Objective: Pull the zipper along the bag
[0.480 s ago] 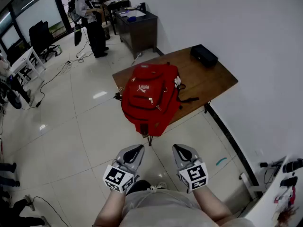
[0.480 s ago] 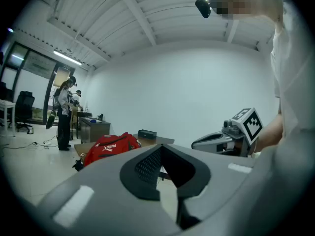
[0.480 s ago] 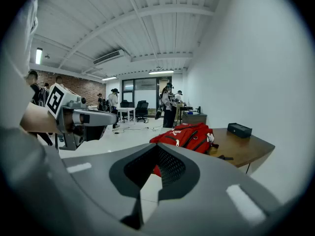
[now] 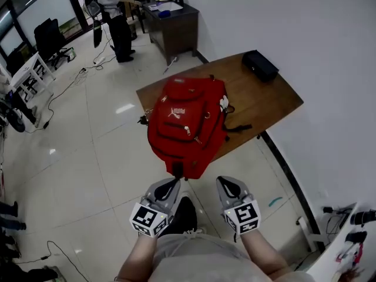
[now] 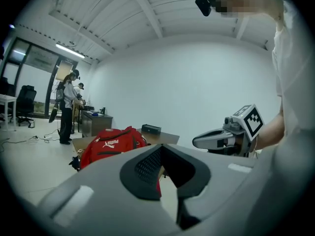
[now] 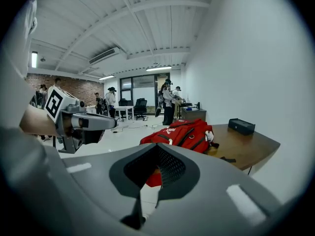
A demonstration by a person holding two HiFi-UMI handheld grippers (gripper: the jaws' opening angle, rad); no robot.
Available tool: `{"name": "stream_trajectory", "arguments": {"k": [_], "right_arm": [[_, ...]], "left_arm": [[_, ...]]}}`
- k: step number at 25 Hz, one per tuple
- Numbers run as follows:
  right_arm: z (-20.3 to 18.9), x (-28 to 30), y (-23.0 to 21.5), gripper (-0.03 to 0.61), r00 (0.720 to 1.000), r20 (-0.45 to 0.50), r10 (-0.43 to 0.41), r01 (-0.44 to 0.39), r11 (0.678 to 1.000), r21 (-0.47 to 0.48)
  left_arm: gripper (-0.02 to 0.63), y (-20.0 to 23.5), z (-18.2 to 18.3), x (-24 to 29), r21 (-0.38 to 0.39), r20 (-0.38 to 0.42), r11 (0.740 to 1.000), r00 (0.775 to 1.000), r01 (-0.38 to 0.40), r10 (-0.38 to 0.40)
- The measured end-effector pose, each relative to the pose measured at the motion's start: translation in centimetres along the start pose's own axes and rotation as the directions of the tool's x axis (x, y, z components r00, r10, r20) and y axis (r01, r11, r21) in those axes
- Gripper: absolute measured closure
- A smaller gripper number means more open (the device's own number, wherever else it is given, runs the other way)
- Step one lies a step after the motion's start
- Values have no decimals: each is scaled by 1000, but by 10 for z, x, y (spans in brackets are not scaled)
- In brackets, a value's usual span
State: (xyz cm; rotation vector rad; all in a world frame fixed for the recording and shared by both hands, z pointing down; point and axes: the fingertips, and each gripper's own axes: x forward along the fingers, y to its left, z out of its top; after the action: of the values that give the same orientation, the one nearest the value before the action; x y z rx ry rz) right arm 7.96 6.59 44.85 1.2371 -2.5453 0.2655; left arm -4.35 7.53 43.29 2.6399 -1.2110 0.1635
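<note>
A red backpack (image 4: 187,125) lies on a brown wooden table (image 4: 270,101), its lower end hanging over the near edge. A silver zipper pull (image 4: 187,130) shows on its front pocket and a white charm (image 4: 224,103) on its right side. Both grippers hang low in front of the person, well short of the bag. The left gripper (image 4: 167,188) and the right gripper (image 4: 228,187) are shut with nothing in them. In the left gripper view the backpack (image 5: 110,144) lies beyond the left gripper (image 5: 162,167). In the right gripper view the backpack (image 6: 182,134) lies ahead of the right gripper (image 6: 156,168).
A black box (image 4: 259,65) sits at the table's far right end. A white wall runs along the right side. A dark desk (image 4: 173,28) and a standing person (image 4: 114,22) are further back. An office chair (image 4: 50,43) and floor cables (image 4: 70,87) are at the left.
The view has shifted a little toward the table, and a dark shoe now shows between the grippers. Both grippers keep the same pose and stay shut.
</note>
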Motion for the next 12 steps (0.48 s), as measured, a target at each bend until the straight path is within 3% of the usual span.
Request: {"name": "stream_trajectory", "arguments": {"k": [7, 12], "right_arm": [[26, 71, -28, 572, 999, -29, -26, 26, 1000, -9], [29, 120, -43, 573, 997, -65, -40, 39, 999, -11]], "left_arm": [[606, 78, 18, 62, 25, -23, 999, 999, 43, -42], [606, 117, 19, 95, 1, -60, 996, 994, 89, -89]]}}
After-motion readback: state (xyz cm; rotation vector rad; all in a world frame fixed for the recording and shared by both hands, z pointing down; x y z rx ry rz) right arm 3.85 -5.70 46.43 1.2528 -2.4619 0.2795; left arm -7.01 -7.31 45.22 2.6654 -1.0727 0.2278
